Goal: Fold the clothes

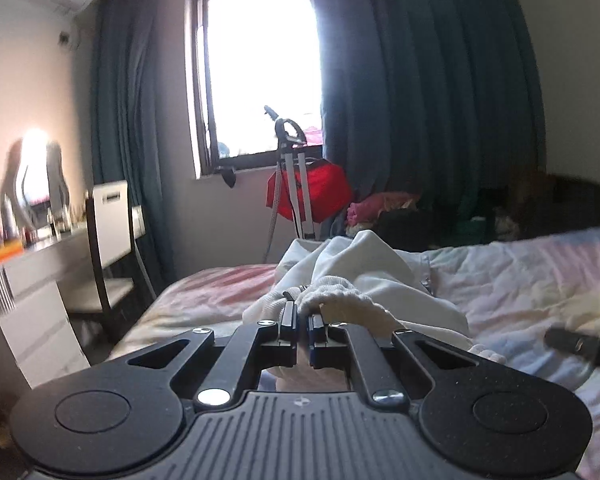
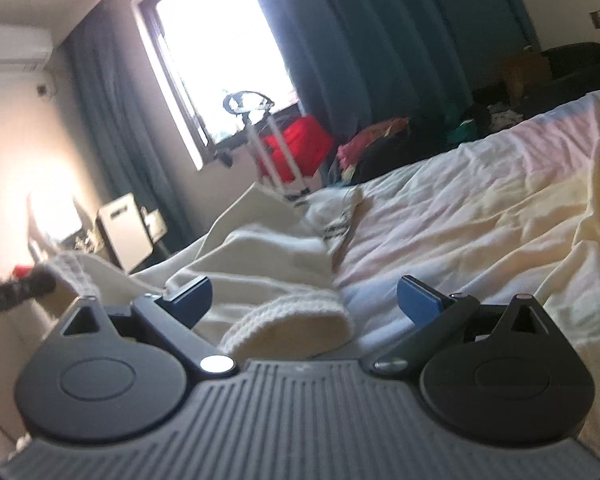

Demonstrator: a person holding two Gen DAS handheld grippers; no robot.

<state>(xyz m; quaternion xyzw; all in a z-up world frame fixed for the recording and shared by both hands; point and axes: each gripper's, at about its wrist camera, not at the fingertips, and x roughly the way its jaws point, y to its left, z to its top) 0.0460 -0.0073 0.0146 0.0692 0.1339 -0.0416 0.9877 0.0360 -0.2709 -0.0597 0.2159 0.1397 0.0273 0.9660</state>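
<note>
The bed [image 1: 520,280] carries the work. A cream garment [image 1: 364,264] lies bunched on its sheet, toward the edge nearest the window [image 1: 260,68]. A desk [image 1: 40,264] and a chair [image 1: 108,240] stand beside the bed and play no part.

Step in hand, as I judge it: gathering the garment before the first fold. One ribbed cuff [image 1: 340,296] is secured; the second grip is not yet made.

Next move, as I judge it: I bring my right claw down onto the ribbed edge [image 2: 292,328] in front of it, close on a single layer, then draw both grips apart to spread the cloth flat on the bed. Risk: the knit is thick and may bunch, so the pads could take two layers at once.

Left claw [image 1: 302,308]: the jaws stand almost together, pinching the ribbed cuff, with the cloth draped over the fingertips. From the right wrist view, that cuff rises off the bed at the far left.

Right claw [image 2: 304,294]: the jaws stand wide apart. The ribbed edge lies low between the blue pads [image 2: 418,294]; neither pad presses on it, and nothing is held.
</note>
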